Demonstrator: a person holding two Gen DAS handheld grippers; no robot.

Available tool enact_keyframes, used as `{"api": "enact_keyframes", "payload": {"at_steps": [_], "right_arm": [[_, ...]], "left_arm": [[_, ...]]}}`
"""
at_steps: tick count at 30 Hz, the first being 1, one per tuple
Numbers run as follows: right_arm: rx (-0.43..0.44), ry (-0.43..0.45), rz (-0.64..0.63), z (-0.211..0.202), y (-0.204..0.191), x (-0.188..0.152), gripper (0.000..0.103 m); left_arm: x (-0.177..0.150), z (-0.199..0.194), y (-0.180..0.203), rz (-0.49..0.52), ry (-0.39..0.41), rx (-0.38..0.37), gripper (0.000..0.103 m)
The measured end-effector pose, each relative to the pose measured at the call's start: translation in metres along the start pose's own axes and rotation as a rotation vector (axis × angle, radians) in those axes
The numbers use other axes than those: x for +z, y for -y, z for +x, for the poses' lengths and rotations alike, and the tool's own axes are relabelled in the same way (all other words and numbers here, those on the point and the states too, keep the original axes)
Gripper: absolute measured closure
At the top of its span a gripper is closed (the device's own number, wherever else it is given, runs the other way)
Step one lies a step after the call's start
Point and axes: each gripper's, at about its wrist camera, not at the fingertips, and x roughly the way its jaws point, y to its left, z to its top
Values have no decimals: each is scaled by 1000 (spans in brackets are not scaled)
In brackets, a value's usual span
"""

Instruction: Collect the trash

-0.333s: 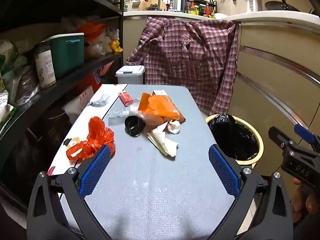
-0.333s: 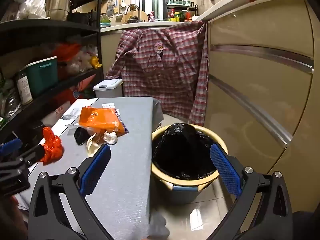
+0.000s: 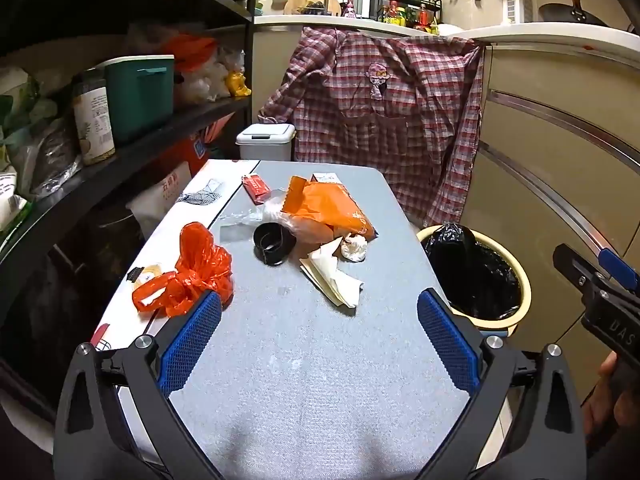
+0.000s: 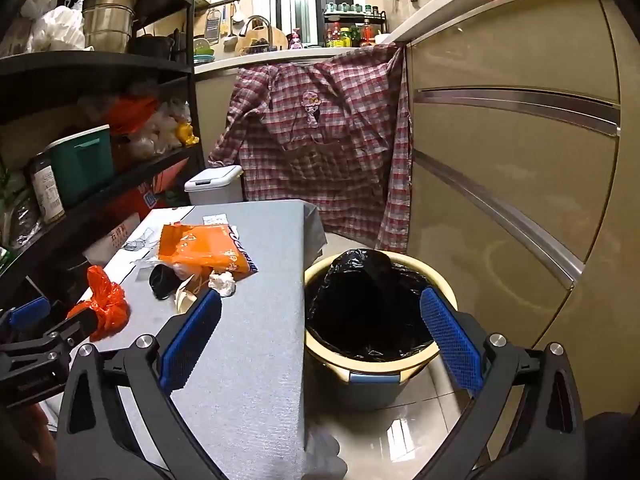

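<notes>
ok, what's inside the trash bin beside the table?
The trash bin holds a black liner bag, bunched up at the back. No trash shows in it, but the interior is too dark to see the bottom.

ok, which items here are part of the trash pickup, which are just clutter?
Job:
- red plastic bag
- orange wrapper
- crumpled paper
- tissue ball
- black ring
- lined bin
- left gripper and right gripper, both open and empty

Clutter:
- plaid shirt
- green tub
- white lidded bin

Right tongs (image 4: 320, 336) wide apart (nothing between), over table edge (image 4: 256, 360); black-lined bin (image 4: 380, 364) beside; orange wrapper (image 4: 200, 250) beyond
</notes>
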Motion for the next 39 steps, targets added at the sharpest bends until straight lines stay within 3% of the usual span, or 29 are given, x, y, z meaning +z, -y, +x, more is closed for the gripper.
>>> {"api": "enact_keyframes", "payload": {"at_steps": [9, 39], "right_arm": [[-38, 28, -13, -35, 3, 4, 5], [-71, 34, -24, -37, 7, -1, 8]], "left_arm": [[3, -3, -1, 13, 15, -1, 8], [4, -10, 5, 16, 28, -11, 8]]}}
